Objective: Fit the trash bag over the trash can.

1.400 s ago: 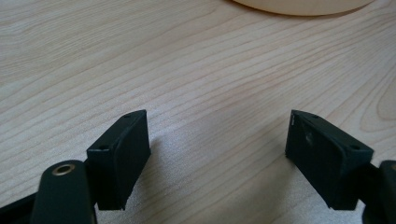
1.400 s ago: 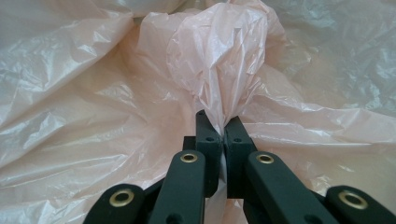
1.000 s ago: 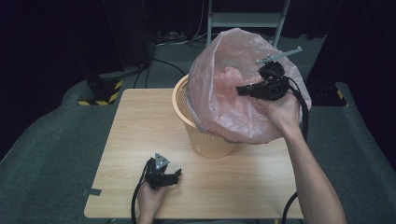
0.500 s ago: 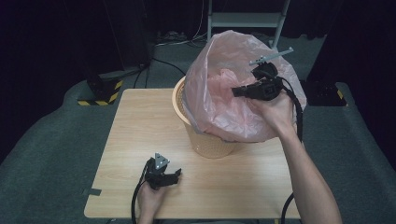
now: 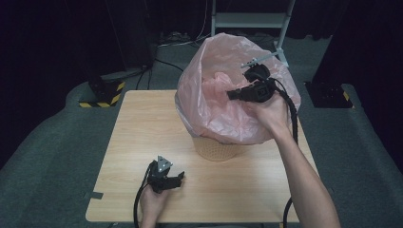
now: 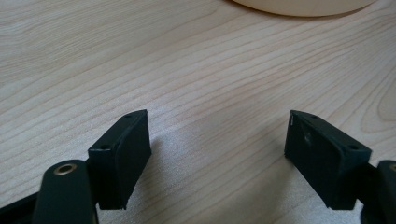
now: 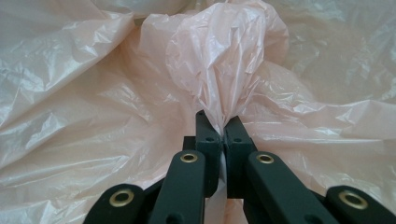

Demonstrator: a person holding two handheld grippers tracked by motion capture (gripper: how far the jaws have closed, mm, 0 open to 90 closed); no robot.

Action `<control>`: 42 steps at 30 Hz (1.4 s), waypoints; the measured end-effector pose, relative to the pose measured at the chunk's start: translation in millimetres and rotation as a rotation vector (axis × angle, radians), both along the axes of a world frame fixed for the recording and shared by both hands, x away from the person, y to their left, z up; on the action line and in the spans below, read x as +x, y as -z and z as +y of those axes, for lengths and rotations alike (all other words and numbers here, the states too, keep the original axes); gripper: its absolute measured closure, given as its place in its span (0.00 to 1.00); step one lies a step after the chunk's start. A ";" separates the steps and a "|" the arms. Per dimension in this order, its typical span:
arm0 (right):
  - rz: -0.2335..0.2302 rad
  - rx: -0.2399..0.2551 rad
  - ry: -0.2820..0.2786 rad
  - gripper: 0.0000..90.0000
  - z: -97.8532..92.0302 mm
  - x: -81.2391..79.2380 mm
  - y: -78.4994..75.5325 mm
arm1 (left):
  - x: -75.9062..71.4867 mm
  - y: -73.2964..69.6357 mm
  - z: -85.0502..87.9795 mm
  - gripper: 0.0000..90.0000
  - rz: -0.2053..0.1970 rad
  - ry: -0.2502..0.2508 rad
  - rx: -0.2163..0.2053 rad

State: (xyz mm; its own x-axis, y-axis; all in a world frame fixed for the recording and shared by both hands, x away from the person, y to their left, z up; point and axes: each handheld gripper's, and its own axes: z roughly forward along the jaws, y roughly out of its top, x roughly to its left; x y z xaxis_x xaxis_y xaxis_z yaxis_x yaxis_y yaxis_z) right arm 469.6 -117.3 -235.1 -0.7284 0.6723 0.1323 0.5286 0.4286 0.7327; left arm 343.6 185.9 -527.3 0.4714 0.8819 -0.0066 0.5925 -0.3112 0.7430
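Observation:
A pink plastic bag lines a tan basket at the table's far middle and billows over its rim. My right gripper is over the bag's right side, pointing left, shut on a gathered fold of the bag; in the right gripper view the film is pinched between the jaws. My left gripper rests low near the table's front edge, open. In the left gripper view its jaws stand apart over bare wood; they have just been closing a little, with nothing between them.
The light wooden table has free room left of and in front of the basket, whose base shows ahead of the left gripper. Dark floor, a metal stand and a striped base lie beyond the table.
My right gripper has moved left with the pinched bag. The bag now hangs over the basket's left rim, which showed before. The left gripper has stayed in place.

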 end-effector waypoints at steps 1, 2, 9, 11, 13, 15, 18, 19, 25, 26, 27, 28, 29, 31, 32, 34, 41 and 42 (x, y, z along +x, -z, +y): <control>0.004 -0.003 0.001 0.97 1.1 0.9 -0.1 | 0.0 -0.1 0.0 0.25 0.001 0.000 -0.001; 0.007 -0.003 0.003 0.97 2.8 2.2 0.3 | 0.0 0.0 0.0 0.25 0.001 -0.001 -0.001; 0.027 -0.036 -0.010 0.97 18.1 8.6 2.0 | 0.9 0.0 0.4 0.26 -0.002 0.001 0.000; 0.029 -0.038 -0.012 0.97 19.7 9.3 3.0 | 0.9 0.0 0.4 0.26 -0.002 0.002 0.000; 0.033 -0.050 -0.019 0.97 23.6 10.5 5.3 | 1.0 -0.1 0.7 0.26 -0.003 0.002 0.002; 0.041 -0.051 -0.016 0.97 24.8 12.3 6.4 | 0.9 -0.3 0.7 0.26 0.000 0.003 0.001; 0.044 -0.064 -0.014 0.97 27.7 13.7 5.7 | 1.0 -0.2 0.7 0.26 -0.001 0.002 0.001; 0.041 -0.065 -0.014 0.97 28.6 13.7 4.9 | 0.9 -0.2 0.6 0.26 -0.001 0.002 0.000; 0.060 -0.075 -0.015 0.97 31.1 20.3 4.6 | 1.3 -0.1 0.6 0.26 -0.005 -0.001 0.003; 0.063 -0.081 -0.015 0.97 31.4 21.5 5.5 | 1.3 -0.1 0.5 0.27 -0.006 -0.001 0.004; 0.063 -0.081 -0.015 0.97 31.4 21.5 5.5 | 1.3 -0.1 0.5 0.27 -0.006 -0.001 0.004; 0.066 -0.081 -0.013 0.97 31.1 22.0 6.6 | 1.3 -0.2 0.6 0.27 -0.006 -0.001 0.004; 0.071 -0.076 -0.008 0.96 29.7 22.0 10.1 | 1.1 -0.2 0.5 0.27 -0.005 0.001 0.003; 0.071 -0.077 -0.002 0.96 29.7 22.0 10.6 | 0.9 -0.1 0.1 0.26 -0.002 0.000 0.000; 0.067 -0.076 0.010 0.95 30.3 23.0 10.1 | 1.0 -0.2 0.4 0.26 -0.003 0.002 0.001; 0.069 -0.073 0.021 0.95 30.5 23.8 9.3 | 1.5 -0.2 0.7 0.27 -0.003 0.001 -0.001; 0.070 -0.088 0.015 0.96 28.8 22.2 11.3 | 1.5 -0.1 0.5 0.27 -0.003 0.003 -0.001; 0.067 -0.097 0.005 0.96 29.1 20.9 11.4 | 1.5 -0.2 0.7 0.27 -0.003 0.003 0.000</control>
State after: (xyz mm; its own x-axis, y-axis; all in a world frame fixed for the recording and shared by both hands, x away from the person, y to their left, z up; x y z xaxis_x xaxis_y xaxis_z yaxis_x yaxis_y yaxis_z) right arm 490.5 -88.2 -246.5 -0.7164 0.6882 0.1150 0.5778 0.4927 0.6507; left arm 345.2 186.6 -527.2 0.4744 0.8803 -0.0053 0.5892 -0.3131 0.7449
